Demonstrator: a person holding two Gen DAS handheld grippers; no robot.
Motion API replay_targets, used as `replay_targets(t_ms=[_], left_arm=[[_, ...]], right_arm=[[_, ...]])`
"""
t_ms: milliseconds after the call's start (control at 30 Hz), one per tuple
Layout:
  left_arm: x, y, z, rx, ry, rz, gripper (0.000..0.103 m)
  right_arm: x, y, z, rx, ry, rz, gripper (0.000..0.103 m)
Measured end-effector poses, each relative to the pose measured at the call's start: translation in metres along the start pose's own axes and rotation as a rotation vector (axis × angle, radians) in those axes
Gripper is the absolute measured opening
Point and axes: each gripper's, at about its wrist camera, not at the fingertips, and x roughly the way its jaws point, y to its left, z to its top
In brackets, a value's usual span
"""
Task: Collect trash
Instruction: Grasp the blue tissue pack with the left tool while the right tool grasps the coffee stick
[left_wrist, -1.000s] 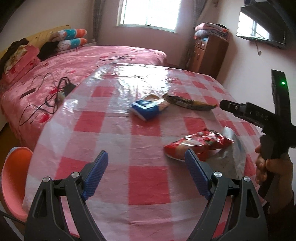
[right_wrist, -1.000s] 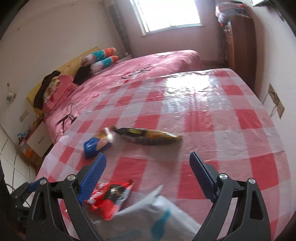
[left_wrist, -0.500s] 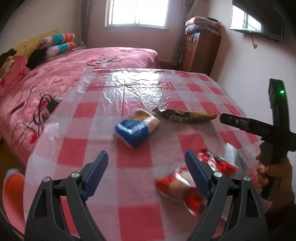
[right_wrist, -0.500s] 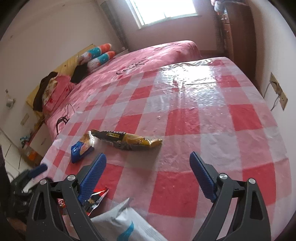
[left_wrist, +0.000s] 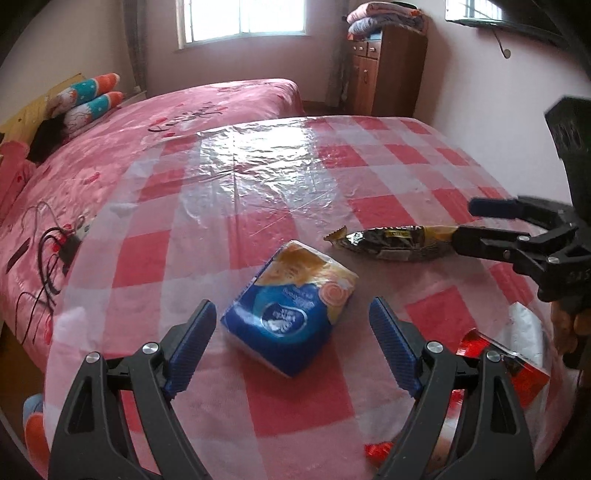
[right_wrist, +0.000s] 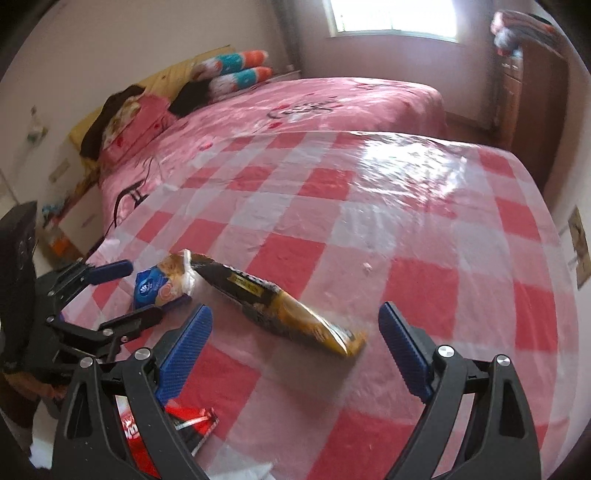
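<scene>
Blue wrapper (left_wrist: 291, 314) now lies between the wide, empty left claw (left_wrist: 291, 343); right claw (right_wrist: 295, 347) wide too.

pink bed (left_wrist: 221, 107), striped pillows (right_wrist: 236, 70); wooden cabinet (left_wrist: 388, 70), folded blankets (left_wrist: 384, 16); bright window (left_wrist: 243, 16)

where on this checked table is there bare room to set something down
The far half of the red and white checked table, beyond the black and yellow snack wrapper toward the pink bed, is bare, as is its right side in the right wrist view. The near edge is crowded: blue and orange packet, crumpled red wrapper, both grippers.
</scene>
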Motion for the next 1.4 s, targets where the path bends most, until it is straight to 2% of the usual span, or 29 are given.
replay_targets(t_ms=[100, 167, 500, 600, 767, 900, 1133, 1267, 1400], left_arm=[[0.007, 0.005, 0.002, 0.012, 0.012, 0.002, 0.085], [0.013, 0.010, 0.004, 0.000, 0.030, -0.025, 0.085], [0.024, 0.015, 0.010, 0.009, 0.037, -0.078, 0.085], [0.028, 0.012, 0.014, 0.028, 0.043, -0.079, 0.086], [0.031, 0.006, 0.016, 0.046, 0.049, -0.049, 0.085], [0.028, 0.005, 0.015, 0.031, 0.038, -0.018, 0.067], [0.023, 0.012, 0.013, -0.026, 0.023, 0.013, 0.048], [0.017, 0.016, 0.008, -0.062, 0.015, 0.005, 0.042], [0.013, 0.020, 0.003, -0.103, 0.008, -0.014, 0.038]], right_arm=[[0.011, 0.013, 0.008, -0.093, 0.040, -0.008, 0.090], [0.019, 0.017, 0.012, -0.133, 0.070, -0.015, 0.090], [0.044, 0.017, 0.013, -0.178, 0.138, -0.014, 0.090], [0.047, 0.019, 0.013, -0.197, 0.145, -0.023, 0.085], [0.045, 0.023, 0.011, -0.229, 0.146, -0.064, 0.071], [0.042, 0.025, 0.008, -0.229, 0.150, -0.073, 0.063], [0.034, 0.028, 0.002, -0.224, 0.151, -0.076, 0.043], [0.028, 0.030, -0.005, -0.213, 0.148, -0.064, 0.027], [0.021, 0.031, -0.011, -0.196, 0.141, -0.061, 0.022]])
